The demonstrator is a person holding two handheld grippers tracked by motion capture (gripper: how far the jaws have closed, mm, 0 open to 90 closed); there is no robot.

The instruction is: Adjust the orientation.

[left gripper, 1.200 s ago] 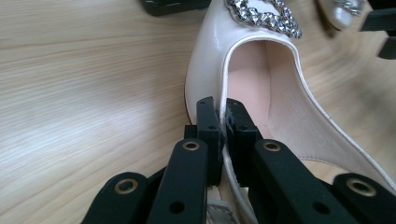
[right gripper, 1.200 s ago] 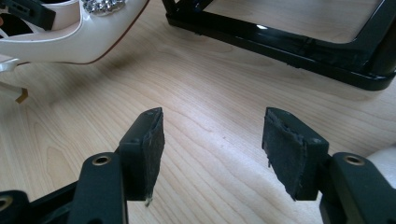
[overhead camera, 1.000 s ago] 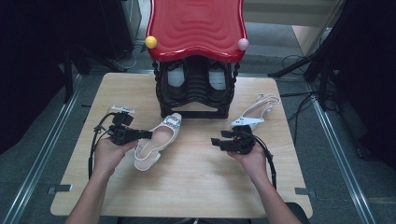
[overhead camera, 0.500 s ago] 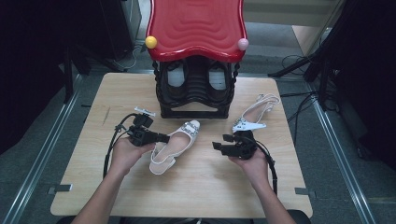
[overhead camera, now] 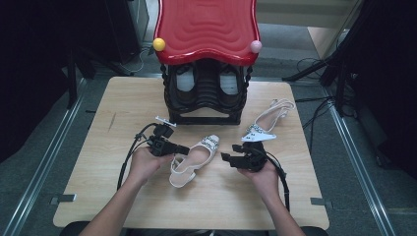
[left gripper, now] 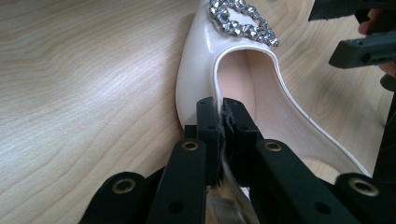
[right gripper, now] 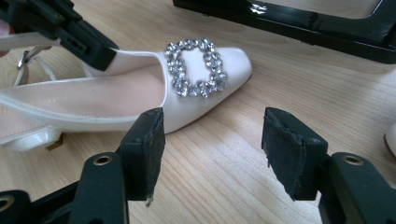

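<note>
Pale wooden table (overhead camera: 108, 147) under dim light, dark floor all round, a black shoe rack (overhead camera: 206, 96) with a red wavy top (overhead camera: 206, 27) standing at the far edge. Near the middle of the table, a cream slingback shoe (overhead camera: 194, 157) with a rhinestone buckle (right gripper: 196, 67) on its squared toe, lying flat on its sole, toe pointing far and right toward the rack's foot. Its twin (overhead camera: 268, 123) well off to the right, just beside the rack, untouched. Left gripper (overhead camera: 183, 149) pinched tight on the thin side wall of the shoe's opening, one jaw inside on the insole side, one outside, seen plainly in the left gripper view (left gripper: 219, 135). Right gripper (right gripper: 212, 149) spread wide, holding nothing, hovering close to the right of the toe with the buckle just beyond its fingers (right gripper: 147, 144) and bare wood between them. Probably light and easy to lift, though glossy and likely slippery; upper soft enough to buckle at the rim, sole and toe box stiffer. Best second hold judged to be the firm toe sides or the heel, not the stones or the thin strap (right gripper: 28, 60), which look fragile.
</note>
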